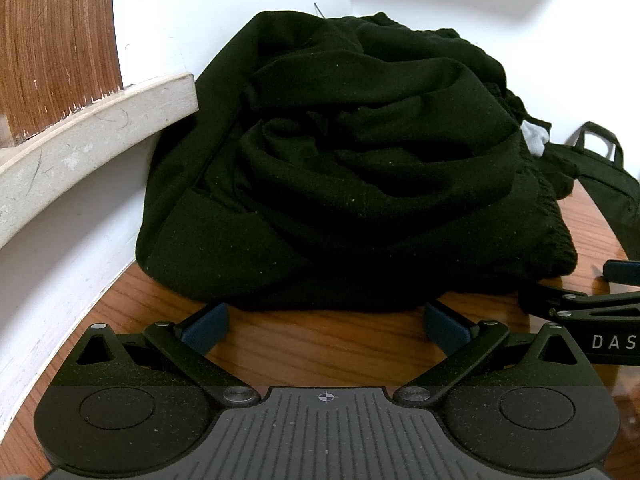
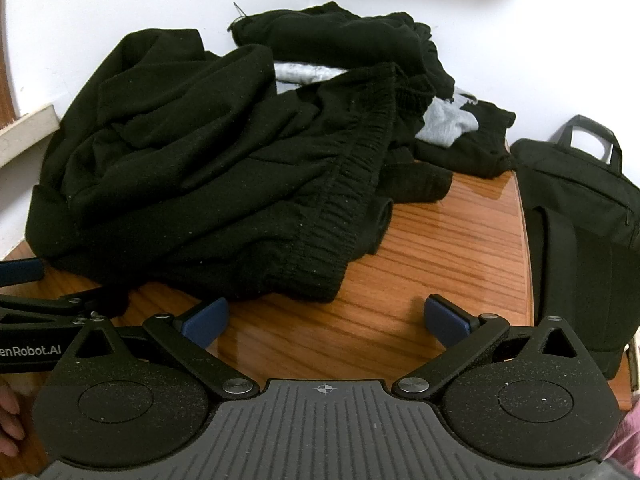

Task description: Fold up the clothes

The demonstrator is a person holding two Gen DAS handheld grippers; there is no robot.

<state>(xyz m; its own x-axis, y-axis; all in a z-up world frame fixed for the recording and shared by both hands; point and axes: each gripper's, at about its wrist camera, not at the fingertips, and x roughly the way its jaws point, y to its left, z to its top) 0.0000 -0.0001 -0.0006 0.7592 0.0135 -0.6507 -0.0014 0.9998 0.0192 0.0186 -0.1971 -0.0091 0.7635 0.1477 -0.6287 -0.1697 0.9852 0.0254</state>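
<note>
Left wrist view showed my left tongs (image 1: 325,322) spread wide and holding nothing, low over the wooden bench (image 1: 320,344), their blue pads (image 1: 206,326) just short of the near hem of the black clothes pile (image 1: 340,168). That pile sat heaped against the far wall, pressed up to the back left corner of the bench beside a pale stone ledge (image 1: 100,120) that carried a brown wooden panel (image 1: 56,40). My right tongs (image 1: 592,304) reached into that view from the right edge, close beside the pile's near right corner.

From the right wrist view, my right tongs (image 2: 326,320) were also spread apart and empty, above bare wood near the front edge. The black clothes lay crumpled across the back left part of the bench, with a ribbed elastic waistband (image 2: 352,184) running down the near side of the heap towards me. Grey fabric (image 2: 448,124) showed between the black layers towards the far edge. 1 black bag (image 2: 580,232) with a carry handle stood against the right edge of the bench, apart from the pile. My left tongs (image 2: 24,272) showed at the left edge, beside the pile.
</note>
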